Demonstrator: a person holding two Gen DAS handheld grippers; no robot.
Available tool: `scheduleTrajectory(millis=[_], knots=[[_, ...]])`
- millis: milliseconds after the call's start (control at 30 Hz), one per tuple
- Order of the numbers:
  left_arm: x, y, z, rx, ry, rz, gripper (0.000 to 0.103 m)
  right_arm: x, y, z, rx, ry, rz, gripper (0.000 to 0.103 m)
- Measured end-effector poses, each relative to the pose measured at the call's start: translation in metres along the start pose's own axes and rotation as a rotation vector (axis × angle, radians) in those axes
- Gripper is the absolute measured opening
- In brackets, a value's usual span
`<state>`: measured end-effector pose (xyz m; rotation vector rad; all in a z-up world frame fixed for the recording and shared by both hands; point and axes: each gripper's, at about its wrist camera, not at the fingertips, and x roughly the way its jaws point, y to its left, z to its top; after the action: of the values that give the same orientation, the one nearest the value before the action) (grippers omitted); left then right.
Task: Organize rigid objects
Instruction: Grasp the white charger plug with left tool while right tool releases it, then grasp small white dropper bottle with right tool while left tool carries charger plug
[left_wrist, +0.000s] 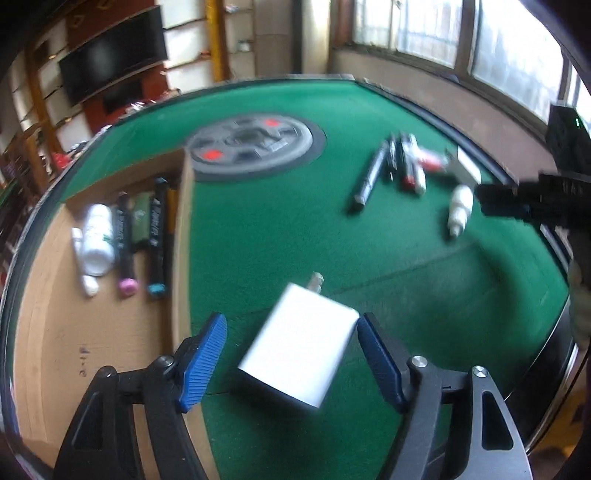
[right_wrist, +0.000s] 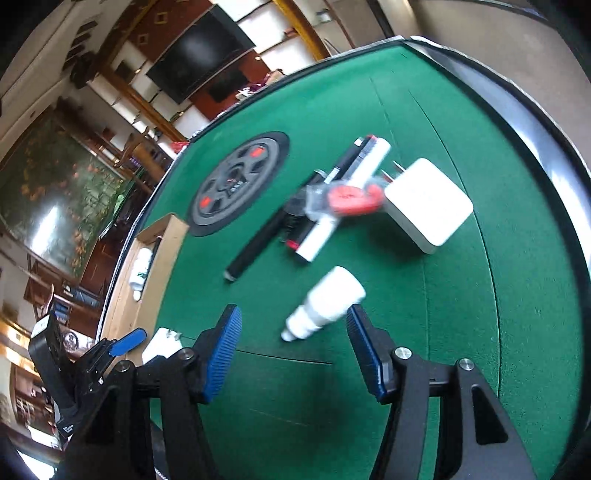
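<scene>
Green felt covers the round table (left_wrist: 280, 236), which carries everything here, with a grey disc (left_wrist: 251, 146) marked by red squares set into its middle. Cardboard forms the open box (left_wrist: 110, 332) lying at the table's edge on the left of the left wrist view; inside it, side by side against the wall nearest the disc, lie a white bottle (left_wrist: 96, 240), a pink-tipped marker (left_wrist: 125, 243), a blue-tipped marker (left_wrist: 157, 240) and a yellow-bodied pen (left_wrist: 170, 221). Just outside that box wall a white charger (left_wrist: 299, 354) lies on the felt with its prongs toward the disc, between the blue pads of the left gripper (left_wrist: 290, 360); the jaws stand released, one pad close to or touching the charger's corner, the other clear of it. Toward the opposite edge a second white charger (right_wrist: 428, 205) rests beside a loose heap of pens and markers (right_wrist: 314, 206) with a red and clear clip-like piece (right_wrist: 343, 197) on top. Nearer than the heap a small white dropper bottle (right_wrist: 325, 304) lies on its side, nozzle toward the camera, in the gap of the right gripper (right_wrist: 295, 354), whose spread fingers do not press on it
</scene>
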<state>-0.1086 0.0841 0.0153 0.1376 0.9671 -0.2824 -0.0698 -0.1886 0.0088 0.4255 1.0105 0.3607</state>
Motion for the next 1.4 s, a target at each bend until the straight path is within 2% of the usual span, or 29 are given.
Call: scheduleTrajectory(millis=[67,100,200,267,367,400,500,533,567,600,633,733,900,933,967,1000,1133,1267,1400], knots=[[0.004,-0.006,-0.004,0.040,0.009,-0.019,0.076,0.005,-0.003,0.000,0.011,0.006,0.004,0.058],[0.004,-0.008,-0.005,0.043,0.012,-0.033,0.068,0.004,-0.005,-0.001,0.014,0.007,0.004,0.058],[-0.002,-0.004,-0.003,-0.008,-0.005,-0.095,0.050,0.005,-0.004,-0.002,0.008,0.007,-0.012,0.060],[-0.004,0.003,-0.001,-0.063,-0.007,-0.130,0.050,0.005,-0.004,-0.001,0.002,0.003,-0.024,0.060],[-0.002,-0.004,0.001,-0.060,-0.009,-0.091,0.052,0.004,-0.005,0.000,0.014,-0.001,-0.030,0.061],[0.000,-0.010,0.002,-0.038,-0.006,-0.065,0.058,0.003,-0.006,-0.001,0.018,-0.001,-0.032,0.061],[0.009,-0.028,-0.001,0.026,-0.013,0.014,0.067,0.005,-0.007,-0.001,0.029,0.003,-0.037,0.061],[0.010,-0.029,-0.002,0.027,-0.030,0.019,0.065,0.006,-0.005,-0.002,0.028,0.007,-0.038,0.061],[0.009,-0.028,-0.002,0.022,-0.034,0.020,0.052,0.008,-0.003,-0.001,0.027,0.012,-0.042,0.061],[0.006,-0.022,-0.002,-0.003,-0.047,0.009,0.049,0.011,0.000,-0.002,0.027,0.018,-0.053,0.061],[0.003,-0.017,-0.002,-0.026,-0.059,-0.028,0.049,0.012,0.002,-0.002,0.027,0.020,-0.058,0.061],[-0.006,-0.008,-0.005,-0.080,-0.070,-0.080,0.049,0.022,0.010,-0.001,0.027,0.027,-0.100,0.061],[-0.026,0.003,-0.013,-0.158,-0.116,-0.211,0.049,0.034,0.026,0.006,-0.007,-0.012,-0.214,0.061],[-0.031,0.004,-0.013,-0.165,-0.135,-0.230,0.049,0.037,0.030,0.007,-0.024,-0.021,-0.248,0.054],[-0.038,0.006,-0.013,-0.174,-0.158,-0.248,0.049,0.039,0.034,0.007,-0.038,-0.033,-0.293,0.032],[-0.043,0.008,-0.013,-0.179,-0.172,-0.259,0.049,0.041,0.034,0.005,-0.050,-0.035,-0.318,0.026],[-0.065,0.025,-0.012,-0.231,-0.230,-0.301,0.049,0.037,0.030,0.002,-0.047,-0.042,-0.293,0.026],[-0.078,0.060,-0.011,-0.320,-0.248,-0.276,0.049,0.019,0.031,-0.001,-0.042,-0.063,-0.221,0.026],[-0.079,0.108,-0.016,-0.402,-0.228,-0.150,0.049,0.005,0.052,0.001,-0.081,-0.083,-0.167,0.026]])
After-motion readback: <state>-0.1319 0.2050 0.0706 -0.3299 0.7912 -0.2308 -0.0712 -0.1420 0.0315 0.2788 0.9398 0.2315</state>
